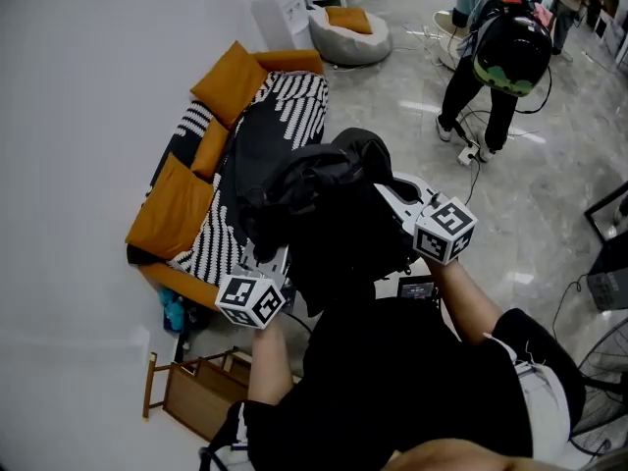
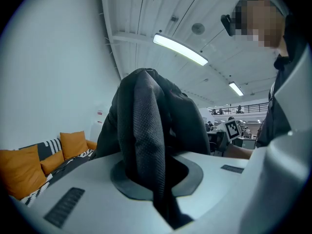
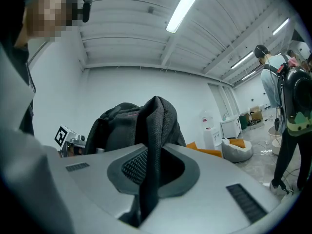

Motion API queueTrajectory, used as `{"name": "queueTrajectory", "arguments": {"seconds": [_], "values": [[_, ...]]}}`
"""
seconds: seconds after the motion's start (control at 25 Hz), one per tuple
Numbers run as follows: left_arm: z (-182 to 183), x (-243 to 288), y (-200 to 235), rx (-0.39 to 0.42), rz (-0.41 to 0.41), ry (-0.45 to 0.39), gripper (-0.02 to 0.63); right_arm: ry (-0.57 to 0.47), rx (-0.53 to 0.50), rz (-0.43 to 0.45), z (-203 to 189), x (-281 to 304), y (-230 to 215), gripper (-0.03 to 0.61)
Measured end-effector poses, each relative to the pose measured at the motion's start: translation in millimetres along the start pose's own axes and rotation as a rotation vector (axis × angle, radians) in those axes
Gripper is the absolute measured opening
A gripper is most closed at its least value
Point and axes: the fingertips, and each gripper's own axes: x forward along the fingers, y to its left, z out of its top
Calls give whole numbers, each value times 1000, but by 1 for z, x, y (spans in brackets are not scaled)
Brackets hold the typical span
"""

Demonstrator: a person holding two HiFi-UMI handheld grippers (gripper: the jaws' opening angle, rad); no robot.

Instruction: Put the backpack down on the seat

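Observation:
The black backpack [image 1: 329,214] hangs in the air between my two grippers, in front of the sofa and apart from it. In the left gripper view, my left gripper [image 2: 157,182] is shut on a mesh shoulder strap [image 2: 144,140] that runs up out of the jaws to the bag. My right gripper [image 3: 150,177] is shut on the other strap [image 3: 155,130]. In the head view the left gripper [image 1: 263,275] is at the bag's lower left and the right gripper [image 1: 412,209] at its right; the bag hides their tips. The sofa seat [image 1: 294,101] carries a black-and-white striped throw.
Orange cushions [image 1: 232,80] line the sofa's back by the white wall. A wooden frame [image 1: 196,392] stands near the sofa's near end. A bean bag [image 1: 349,35] lies beyond the sofa. A person wearing a backpack [image 1: 500,52] bends over cables on the floor at the right.

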Motion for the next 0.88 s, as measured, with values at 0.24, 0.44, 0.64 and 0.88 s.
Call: {"name": "queueTrajectory", "arguments": {"seconds": [0.24,0.44,0.64,0.88], "values": [[-13,25,16,-9,-19,3,35,4,-2,-14,-12,14,-23,49],[3,72,38,-26,-29,5,35,33,-1,-15,4,47,-67,49],[15,115,75,-22,-57,17,35,28,25,-20,15,90,-102,49],[30,167,116,-55,-87,-6,35,56,16,-25,25,135,-147,49]]}}
